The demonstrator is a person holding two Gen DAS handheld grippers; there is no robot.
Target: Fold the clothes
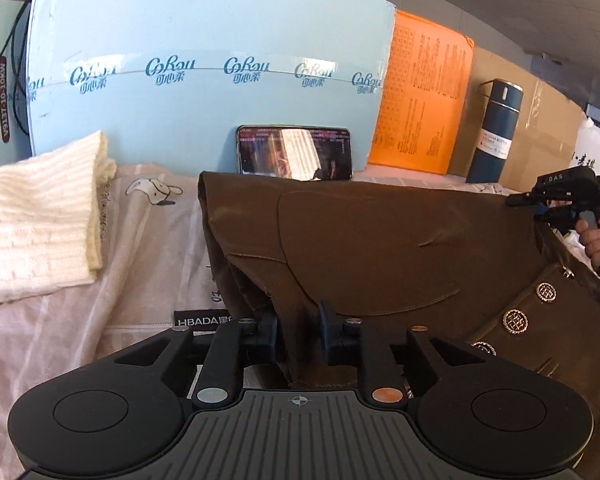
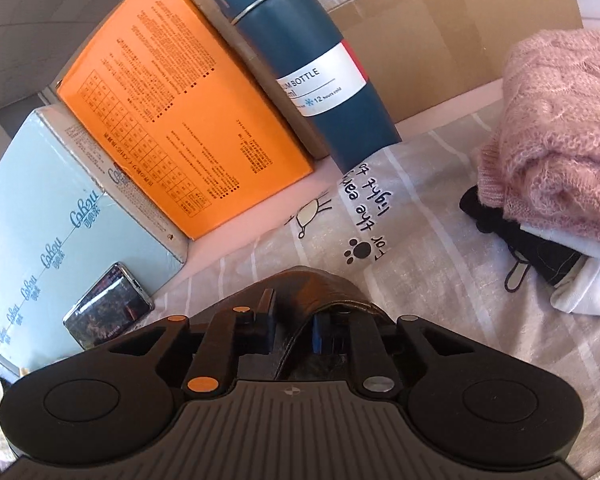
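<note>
Item: brown garment, leather-like, with round metal buttons along one edge. It lies partly folded on the printed sheet that covers the tabletop, in front of the boxes.

My left claw: clamped on a fold at the near edge of the brown garment, cloth pinched between the two fingers.

My right claw: clamped on a seamed edge of the same garment, which bunches up between and over the fingers. From the left wrist view this claw sits at the garment's far right corner, with my hand on its grip.

Also on the sheet:
- white knit, folded, to the left of the brown garment, apart from it.
- pink knit, folded on top of black and white pieces, to the right.
- phone, propped on its long side against the light blue box.
- orange box, beside the blue one.
- dark blue bottle, upright, in front of a cardboard box.
</note>
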